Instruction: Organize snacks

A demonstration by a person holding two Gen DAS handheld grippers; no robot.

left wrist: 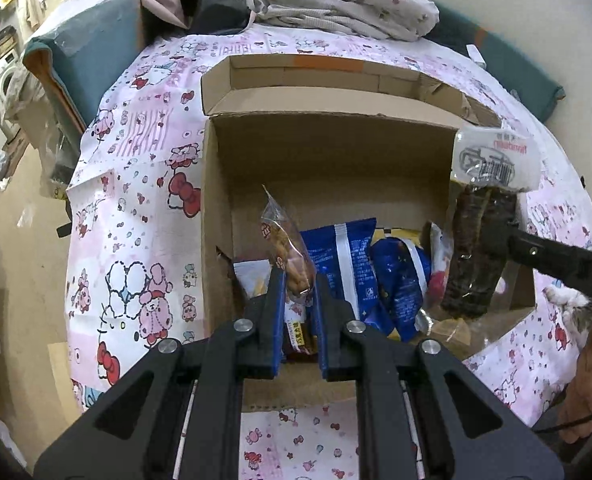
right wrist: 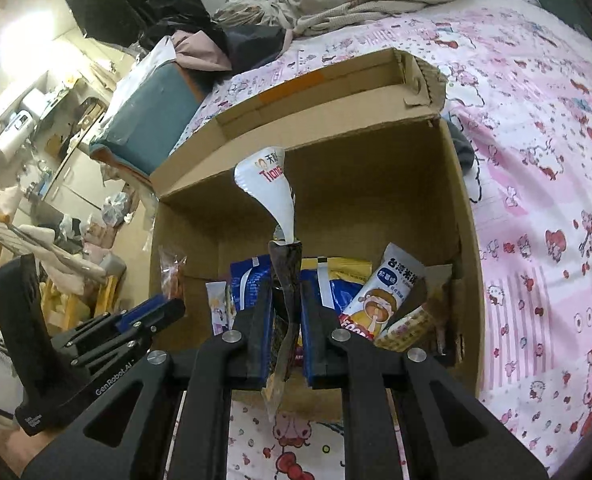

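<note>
Left gripper (left wrist: 300,296) pinching clear snack bag (left wrist: 283,248), right gripper (right wrist: 287,304) clamping dark packet (right wrist: 285,276), possibly seaweed, over box (left wrist: 215,208)

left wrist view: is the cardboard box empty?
No. The cardboard box already holds several packets along its near side, among them a blue snack bag, beside the clear packet in the left hand-held gripper.

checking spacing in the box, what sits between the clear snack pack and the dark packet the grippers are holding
In the left wrist view, two blue snack bags stand in the cardboard box between the clear snack pack and the dark packet.
</note>
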